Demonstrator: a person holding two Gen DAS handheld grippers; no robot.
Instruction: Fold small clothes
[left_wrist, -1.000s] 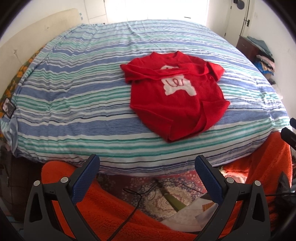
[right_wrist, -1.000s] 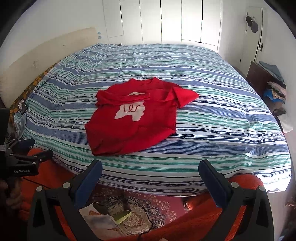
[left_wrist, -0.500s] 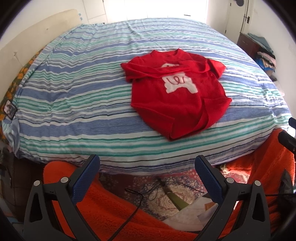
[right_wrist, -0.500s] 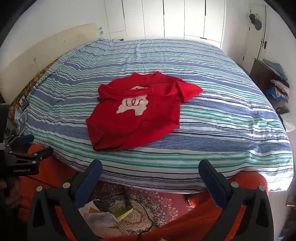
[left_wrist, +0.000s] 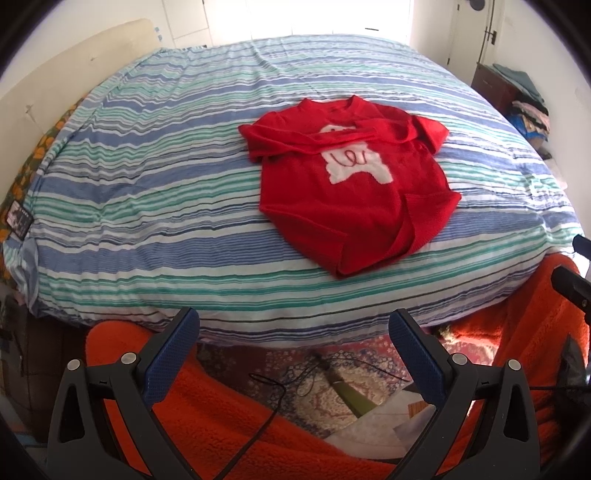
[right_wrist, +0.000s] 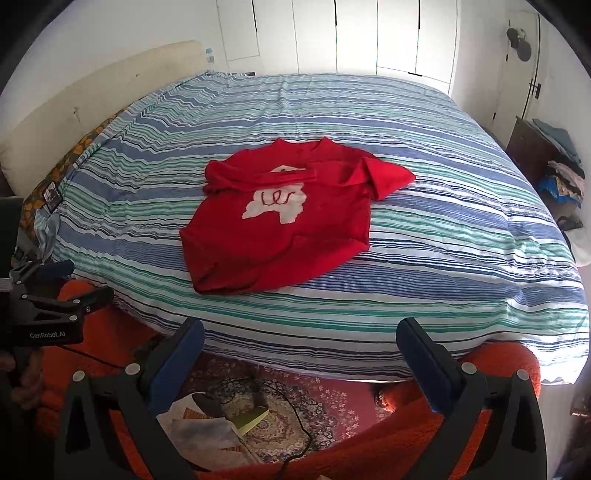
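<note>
A small red T-shirt (left_wrist: 351, 192) with a white print lies crumpled on the striped bed cover (left_wrist: 147, 192), its left sleeve folded across the chest and its lower right hem turned up. It also shows in the right wrist view (right_wrist: 284, 221). My left gripper (left_wrist: 293, 332) is open and empty, held off the bed's near edge, short of the shirt. My right gripper (right_wrist: 299, 341) is open and empty too, below the near edge. The left gripper also shows at the left of the right wrist view (right_wrist: 55, 291).
An orange fleece blanket (left_wrist: 221, 424) lies below the grippers. A patterned rug with papers, a cable and a green book (right_wrist: 255, 424) is on the floor. A dresser with piled clothes (right_wrist: 554, 162) stands at the right. A beige headboard (right_wrist: 92, 107) is at the left.
Both grippers have risen and tipped slightly toward the bed, so the shirt sits lower in both views. Both stay open; the shirt has not moved.
</note>
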